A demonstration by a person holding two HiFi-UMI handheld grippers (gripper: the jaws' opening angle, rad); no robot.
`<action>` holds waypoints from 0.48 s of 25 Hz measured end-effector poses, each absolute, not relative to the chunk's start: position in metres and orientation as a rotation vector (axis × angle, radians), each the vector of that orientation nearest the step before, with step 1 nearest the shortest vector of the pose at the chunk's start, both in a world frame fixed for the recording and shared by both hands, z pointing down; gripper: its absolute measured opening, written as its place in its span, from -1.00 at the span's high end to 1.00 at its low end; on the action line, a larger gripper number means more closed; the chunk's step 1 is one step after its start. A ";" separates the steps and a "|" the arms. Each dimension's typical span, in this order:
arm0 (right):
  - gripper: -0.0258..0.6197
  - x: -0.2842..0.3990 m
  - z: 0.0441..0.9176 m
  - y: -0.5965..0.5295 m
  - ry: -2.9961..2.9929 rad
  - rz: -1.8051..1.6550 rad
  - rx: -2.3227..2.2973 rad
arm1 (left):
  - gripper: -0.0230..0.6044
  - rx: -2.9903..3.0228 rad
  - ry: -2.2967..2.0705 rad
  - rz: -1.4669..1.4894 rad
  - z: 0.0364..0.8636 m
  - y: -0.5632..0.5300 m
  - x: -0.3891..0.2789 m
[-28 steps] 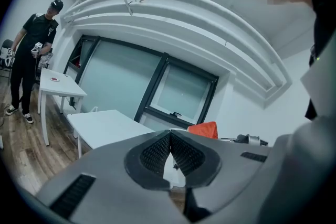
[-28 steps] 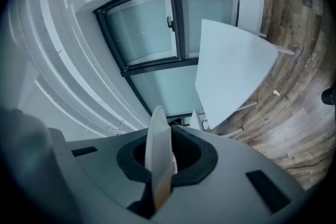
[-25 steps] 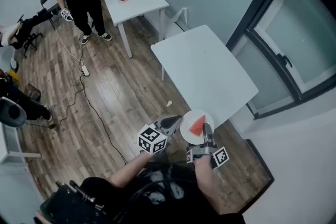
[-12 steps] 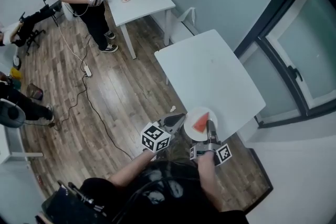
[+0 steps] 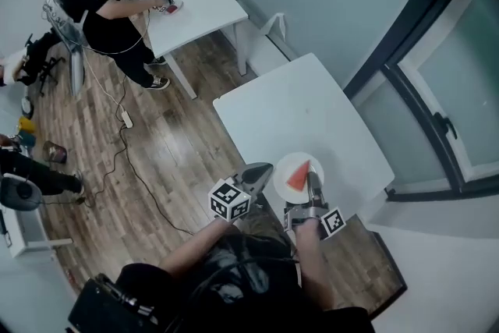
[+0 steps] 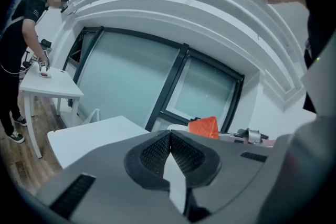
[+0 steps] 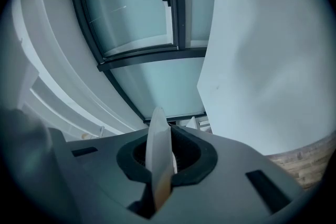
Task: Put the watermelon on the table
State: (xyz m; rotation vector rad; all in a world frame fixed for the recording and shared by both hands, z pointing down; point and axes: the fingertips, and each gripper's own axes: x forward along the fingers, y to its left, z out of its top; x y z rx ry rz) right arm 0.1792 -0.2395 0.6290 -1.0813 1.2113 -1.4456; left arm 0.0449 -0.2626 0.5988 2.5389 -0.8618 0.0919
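Near white table (image 5: 312,113), right tongs (image 5: 310,183) pinch plate (image 5: 282,170) bearing watermelon (image 5: 296,180).

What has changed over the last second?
The right gripper carried the plate with the watermelon forward, over the white table's near edge; the left gripper came along. The bystander stepped up to the far table. Unchanged: right shut on the plate, left shut, empty.

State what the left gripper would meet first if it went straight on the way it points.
Probably the rim of the white plate, which carries the watermelon: the shut left gripper points at it from close by. If it slips past, the white table comes next; depth is unclear.
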 end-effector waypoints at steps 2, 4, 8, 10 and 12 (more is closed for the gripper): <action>0.83 0.188 0.636 -0.262 1.216 -1.453 -1.090 | 0.91 2.532 -0.885 0.101 0.611 -0.284 0.054; 0.83 0.197 0.646 -0.285 1.219 -1.468 -1.113 | 0.91 2.524 -0.902 0.133 0.621 -0.306 0.062; 0.83 0.206 0.658 -0.331 1.250 -1.471 -1.083 | 0.91 2.491 -0.902 0.172 0.639 -0.348 0.076; 0.84 0.209 0.666 -0.354 1.273 -1.459 -1.063 | 0.91 2.484 -0.908 0.182 0.649 -0.370 0.078; 0.84 0.221 0.678 -0.381 1.315 -1.405 -1.071 | 0.91 2.495 -0.923 0.190 0.658 -0.393 0.079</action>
